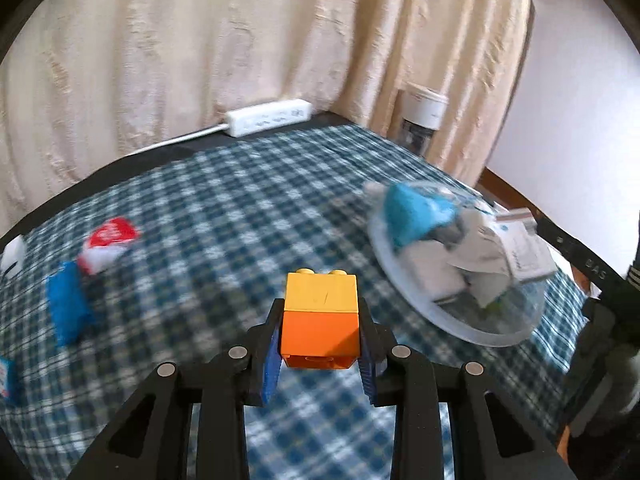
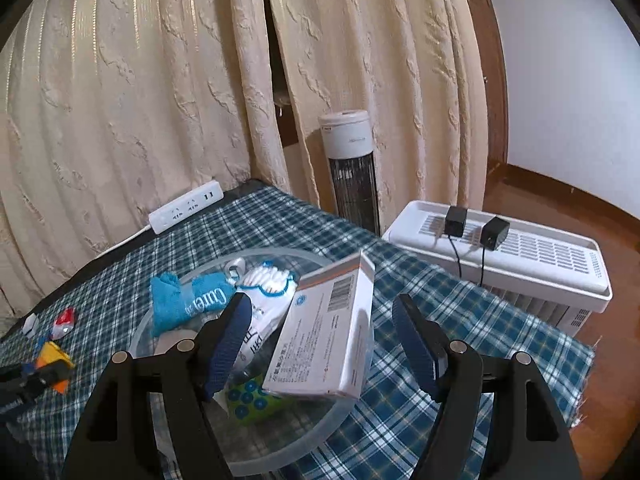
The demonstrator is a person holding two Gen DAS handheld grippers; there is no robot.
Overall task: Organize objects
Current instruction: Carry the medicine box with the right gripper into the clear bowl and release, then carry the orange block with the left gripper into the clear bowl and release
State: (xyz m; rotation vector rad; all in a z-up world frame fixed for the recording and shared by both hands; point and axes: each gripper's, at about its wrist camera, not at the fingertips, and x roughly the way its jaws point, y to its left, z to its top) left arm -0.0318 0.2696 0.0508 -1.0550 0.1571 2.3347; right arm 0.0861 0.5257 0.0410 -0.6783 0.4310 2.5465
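Observation:
My left gripper is shut on an orange and yellow toy brick and holds it above the checked tablecloth. The brick and left gripper also show at the left edge of the right wrist view. A clear round bowl to the right holds a blue cloth, white packets and a white carton. My right gripper is open over the bowl, its fingers either side of the white carton, which leans inside the bowl, not gripped.
A red and white wrapper, a blue item and a small white object lie at the left of the table. A white power strip sits at the far edge. A tower fan and white heater stand beyond the table.

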